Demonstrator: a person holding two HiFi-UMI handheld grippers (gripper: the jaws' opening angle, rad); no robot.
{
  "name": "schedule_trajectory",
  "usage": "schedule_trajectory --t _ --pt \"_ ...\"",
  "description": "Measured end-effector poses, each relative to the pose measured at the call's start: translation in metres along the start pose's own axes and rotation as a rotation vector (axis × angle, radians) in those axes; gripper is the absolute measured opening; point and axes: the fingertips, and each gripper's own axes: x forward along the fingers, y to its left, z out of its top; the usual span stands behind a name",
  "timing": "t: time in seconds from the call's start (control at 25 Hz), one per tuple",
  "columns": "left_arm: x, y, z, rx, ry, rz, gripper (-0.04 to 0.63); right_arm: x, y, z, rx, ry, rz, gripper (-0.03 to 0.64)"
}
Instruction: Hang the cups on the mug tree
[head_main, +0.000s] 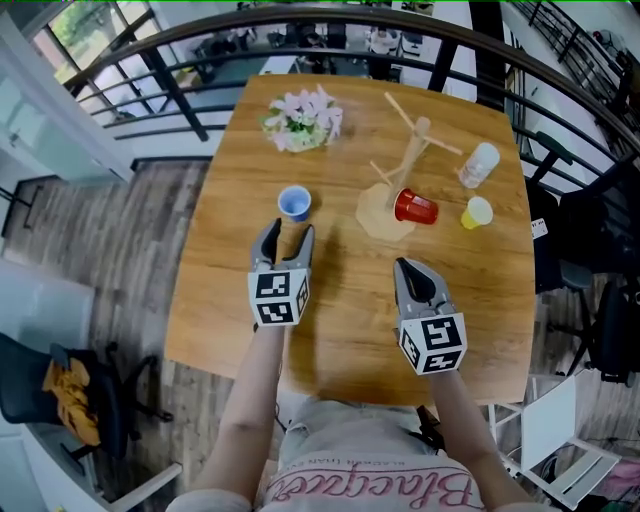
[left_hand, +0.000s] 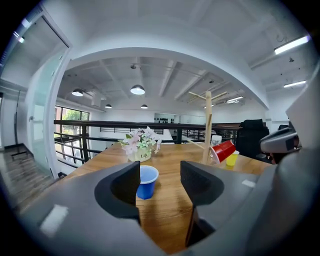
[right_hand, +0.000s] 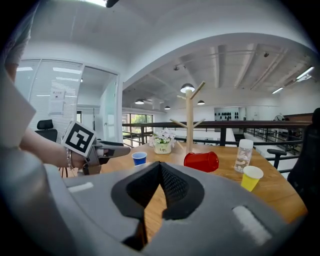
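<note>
three small cups stand out on the wooden table (head_main: 340, 330) in the head view. a blue cup (head_main: 294, 203) sits upright just ahead of the left gripper (head_main: 288, 232). a red cup (head_main: 415, 207) lies on its side at the foot of the mug tree (head_main: 418, 150), and a yellow cup (head_main: 478, 212) stands upright to the right of it. the right gripper (head_main: 403, 266) hangs over bare wood nearer the person, well apart from every cup.

in the left gripper view the fingers (left_hand: 125, 187) stand apart, somewhat wider than the blue cup (left_hand: 146, 182). the cup is just beyond the tips, nearer the left finger and touching neither, so nothing is held.

in the right gripper view the fingers (right_hand: 172, 185) are pressed together tip to tip and empty. the red cup (right_hand: 201, 161) lies ahead, a little to the right.

the cups look like thin plastic, so probably very light, with walls that give under a squeeze. no handle shows. a gentle pinch on the wall near the rim seems best, leaving the mouth free to go over a peg.
</note>
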Motion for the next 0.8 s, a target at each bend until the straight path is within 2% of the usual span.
schedule_trajectory --t 0.48,0.8 --pt "0.055 0.034 -0.063 -0.026 0.138 0.052 0.296 0.021 -0.005 -0.039 -0.002 0.112 -0.007 0.002" --pt "0.085 0.043 -0.078 0.002 0.185 0.044 0.305 0.027 -0.013 -0.050 0.001 0.154 -0.027 0.002"
